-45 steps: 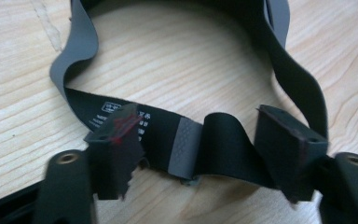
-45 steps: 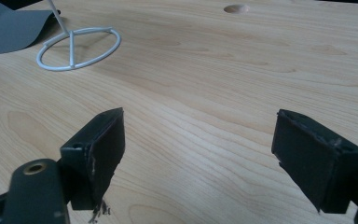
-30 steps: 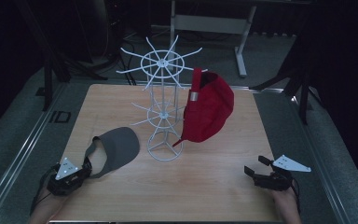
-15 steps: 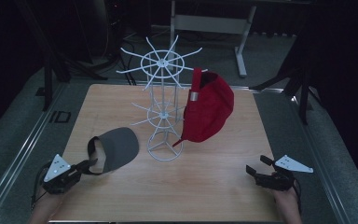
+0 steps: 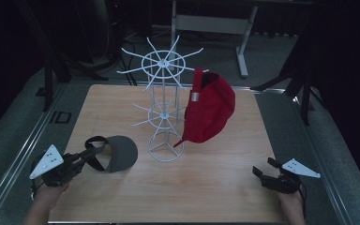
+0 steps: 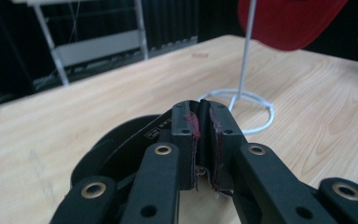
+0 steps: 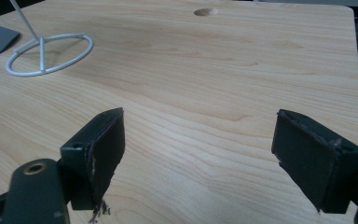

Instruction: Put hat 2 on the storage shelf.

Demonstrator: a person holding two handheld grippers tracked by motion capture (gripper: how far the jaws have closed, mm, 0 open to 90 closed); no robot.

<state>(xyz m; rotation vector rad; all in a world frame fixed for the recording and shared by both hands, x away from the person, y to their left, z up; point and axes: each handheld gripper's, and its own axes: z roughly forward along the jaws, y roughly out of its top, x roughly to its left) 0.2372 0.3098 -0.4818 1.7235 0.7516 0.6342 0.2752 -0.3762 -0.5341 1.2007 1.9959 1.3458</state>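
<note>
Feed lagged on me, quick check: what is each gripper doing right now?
Left gripper: jaws shut on the black cap, gripped at its strap.
Right gripper: jaws open, holding nothing, above the table.

My left gripper (image 5: 91,152) is matte black, its linkage arms studded with brass-ringed rivets and plain screw holes; the pads (image 6: 192,126) are worn, smeared red along the inner faces, frayed at the lower edges; a small white-lettered label sits on one jaw; a pale grey three-cornered plate rides on top. My right gripper (image 7: 198,154) is the same black, with blocky scuffed pads, one brass rivet and its own grey plate.
</note>
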